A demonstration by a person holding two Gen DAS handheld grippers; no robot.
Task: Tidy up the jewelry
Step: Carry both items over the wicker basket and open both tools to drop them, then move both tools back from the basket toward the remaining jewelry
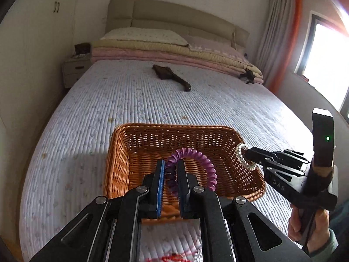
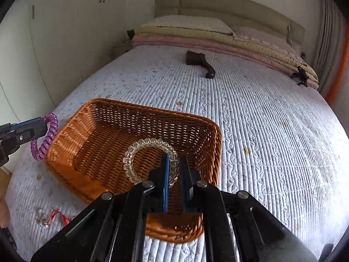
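Note:
A brown wicker basket (image 1: 122, 152) (image 2: 72, 135) sits on the quilted bed with nothing showing inside it. My left gripper (image 1: 171, 163) (image 2: 44, 128) is shut on a purple spiral hair tie (image 1: 196, 155) (image 2: 47, 139), which hangs over the basket's near part in the left wrist view. My right gripper (image 2: 175, 161) (image 1: 245, 152) is shut on a clear spiral hair tie (image 2: 139, 146) (image 1: 241, 152), held above the basket's right rim. A clear beaded piece (image 2: 43, 218) with a red cord (image 2: 60, 217) lies on the quilt in front of the basket.
A dark hairbrush (image 1: 170, 76) (image 2: 199, 62) lies mid-bed. A black hair clip (image 1: 247, 76) (image 2: 302, 76) rests by the folded blankets (image 1: 174, 52) at the headboard. A nightstand (image 1: 75, 69) stands at the left, a window (image 1: 327, 61) at the right. A hand (image 1: 309, 229) holds the right gripper.

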